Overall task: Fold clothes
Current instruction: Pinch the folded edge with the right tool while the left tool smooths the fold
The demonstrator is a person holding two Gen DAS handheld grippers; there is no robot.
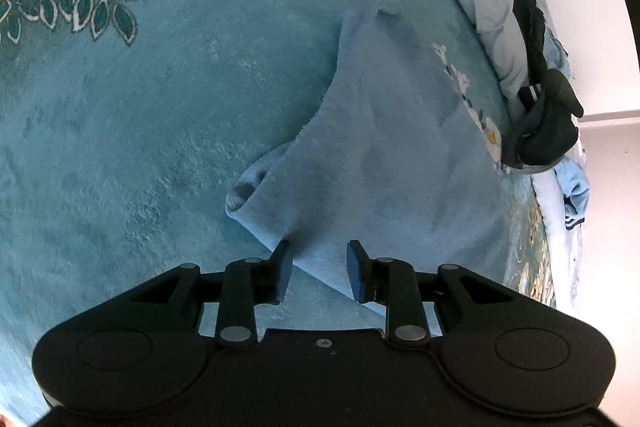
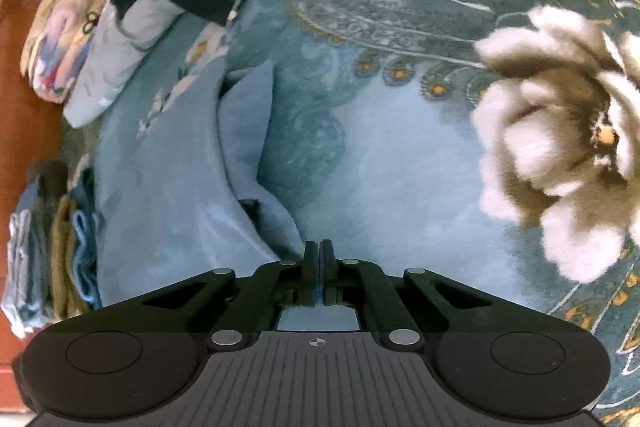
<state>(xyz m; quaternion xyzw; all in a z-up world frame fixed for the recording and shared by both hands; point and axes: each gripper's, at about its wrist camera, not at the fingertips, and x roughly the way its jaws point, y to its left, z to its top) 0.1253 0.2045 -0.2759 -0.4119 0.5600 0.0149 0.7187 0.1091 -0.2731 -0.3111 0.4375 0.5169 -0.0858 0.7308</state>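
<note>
Left wrist view: I'm hovering my left gripper (image 1: 320,269), fingers spread apart, over the light blue fleece garment (image 1: 384,147) lying on the teal plush floral blanket (image 1: 140,147).
My right gripper (image 2: 319,259) is clamping that garment's (image 2: 168,187) edge, fingers pressing together.

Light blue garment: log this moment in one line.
left gripper: open over light blue garment | right gripper: shut on garment edge | surface: teal blanket

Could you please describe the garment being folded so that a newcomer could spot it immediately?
On the teal floral blanket, look straight ahead of the open left hand-held gripper. The light blue garment lies there, paler than the blanket, with small white flowers along one edge.
</note>
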